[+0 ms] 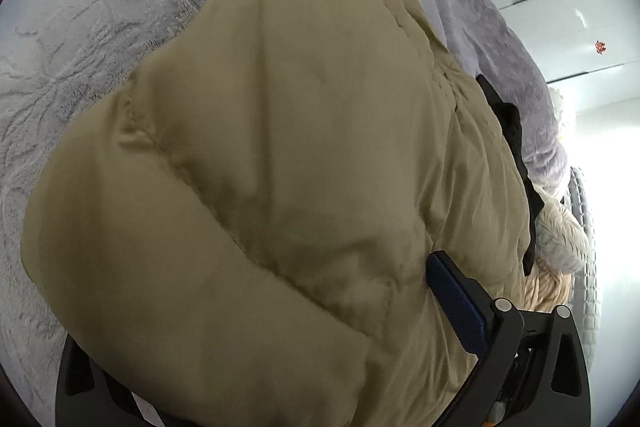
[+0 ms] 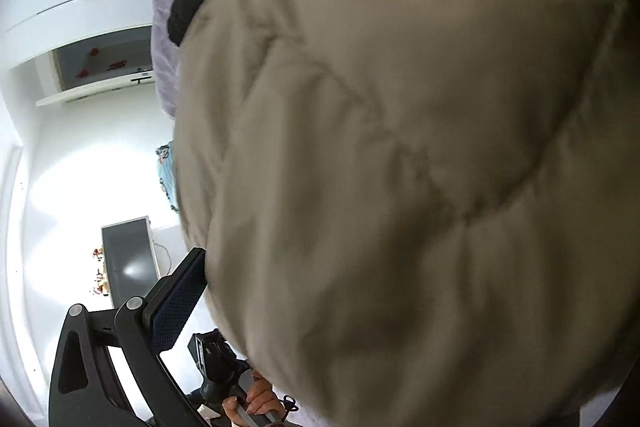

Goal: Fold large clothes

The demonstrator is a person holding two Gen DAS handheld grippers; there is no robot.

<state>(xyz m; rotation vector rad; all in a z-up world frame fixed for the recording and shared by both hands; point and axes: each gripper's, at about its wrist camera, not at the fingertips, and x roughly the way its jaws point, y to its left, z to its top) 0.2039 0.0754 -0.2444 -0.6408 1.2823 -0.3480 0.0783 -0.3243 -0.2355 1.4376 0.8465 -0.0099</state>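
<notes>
A puffy khaki jacket (image 1: 280, 115) lies bunched on a grey plush bed cover (image 1: 100, 7), its black lining (image 1: 512, 131) showing at the right edge. My left gripper (image 1: 280, 267) straddles a thick fold of it. The blue pad (image 1: 456, 303) of one finger presses into the fabric, and the other finger is buried under the fold. In the right wrist view the same jacket (image 2: 400, 147) fills most of the picture, blurred. My right gripper (image 2: 340, 259) shows only one finger, whose blue pad (image 2: 180, 303) touches the jacket edge at its tip. The other finger is hidden.
Fluffy cream fabric (image 1: 560, 239) lies by the bed's right edge. White wardrobe doors (image 1: 560, 7) with red stickers stand beyond. Below the jacket a person's hand (image 2: 256, 403) holds the other gripper's handle. A dark screen (image 2: 130, 259) stands against the bright wall.
</notes>
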